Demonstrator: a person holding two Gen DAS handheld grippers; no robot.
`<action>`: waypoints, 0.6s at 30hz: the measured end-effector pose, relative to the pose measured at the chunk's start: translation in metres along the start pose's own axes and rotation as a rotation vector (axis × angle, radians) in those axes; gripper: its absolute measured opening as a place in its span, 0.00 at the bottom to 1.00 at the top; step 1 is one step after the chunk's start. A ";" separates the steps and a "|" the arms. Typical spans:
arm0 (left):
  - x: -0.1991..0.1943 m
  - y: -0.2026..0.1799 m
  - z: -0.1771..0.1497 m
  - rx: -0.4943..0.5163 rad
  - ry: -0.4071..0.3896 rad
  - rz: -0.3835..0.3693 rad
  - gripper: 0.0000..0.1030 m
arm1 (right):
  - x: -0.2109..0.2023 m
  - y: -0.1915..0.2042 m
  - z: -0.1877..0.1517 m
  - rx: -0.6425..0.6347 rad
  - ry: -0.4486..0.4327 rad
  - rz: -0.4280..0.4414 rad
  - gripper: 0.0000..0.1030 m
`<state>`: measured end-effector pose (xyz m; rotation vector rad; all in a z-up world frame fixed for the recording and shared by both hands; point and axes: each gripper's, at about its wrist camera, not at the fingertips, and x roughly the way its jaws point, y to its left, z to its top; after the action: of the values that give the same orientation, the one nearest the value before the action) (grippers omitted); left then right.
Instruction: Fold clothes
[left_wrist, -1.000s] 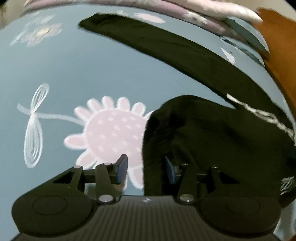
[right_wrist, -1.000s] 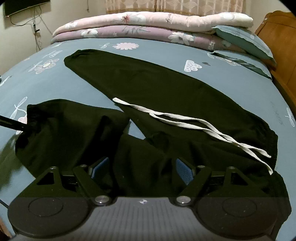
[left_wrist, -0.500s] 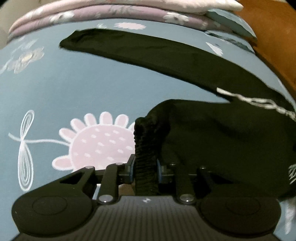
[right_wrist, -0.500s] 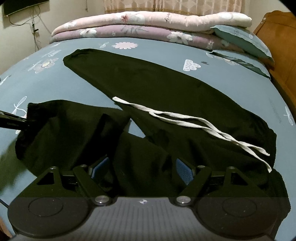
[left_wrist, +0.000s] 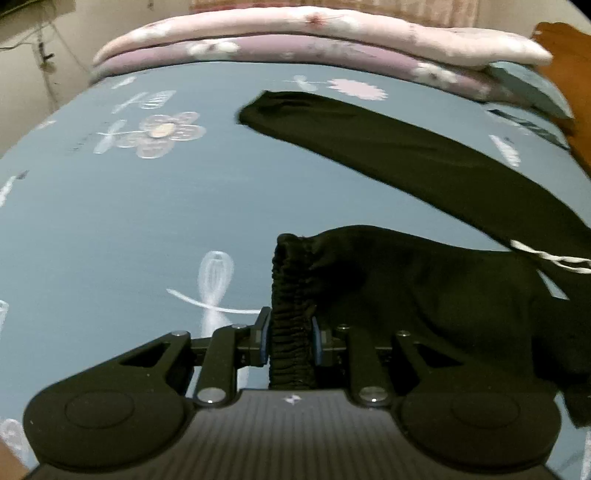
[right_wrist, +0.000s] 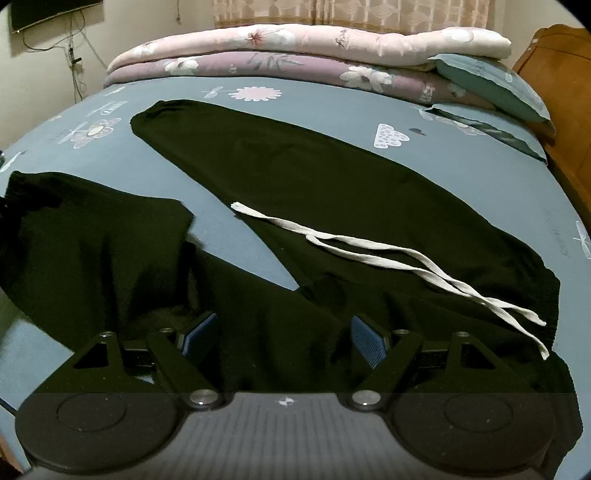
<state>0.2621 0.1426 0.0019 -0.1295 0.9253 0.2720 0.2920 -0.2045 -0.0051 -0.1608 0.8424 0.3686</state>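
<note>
Trousers (right_wrist: 314, 177): black, spread across the blue bed.
Far leg (left_wrist: 388, 147): flat, stretched out diagonally.
Near leg (right_wrist: 92, 240): rumpled, its ribbed cuff (left_wrist: 291, 314) raised and standing upright.
Drawstring (right_wrist: 388, 258): white, two loose ends trailing over the waist.
Waistband: probably at the right; dim there.
</note>
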 end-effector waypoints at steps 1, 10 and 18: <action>0.001 0.005 0.002 -0.001 0.007 0.015 0.19 | 0.000 0.000 0.000 0.001 0.000 0.000 0.80; 0.014 0.044 0.014 -0.006 0.083 0.116 0.19 | 0.000 -0.003 -0.004 0.016 0.009 -0.017 0.80; 0.019 0.083 0.018 -0.040 0.140 0.189 0.18 | 0.001 -0.003 -0.004 0.027 0.009 -0.025 0.80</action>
<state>0.2627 0.2297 -0.0024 -0.0985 1.0738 0.4609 0.2912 -0.2075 -0.0083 -0.1478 0.8530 0.3333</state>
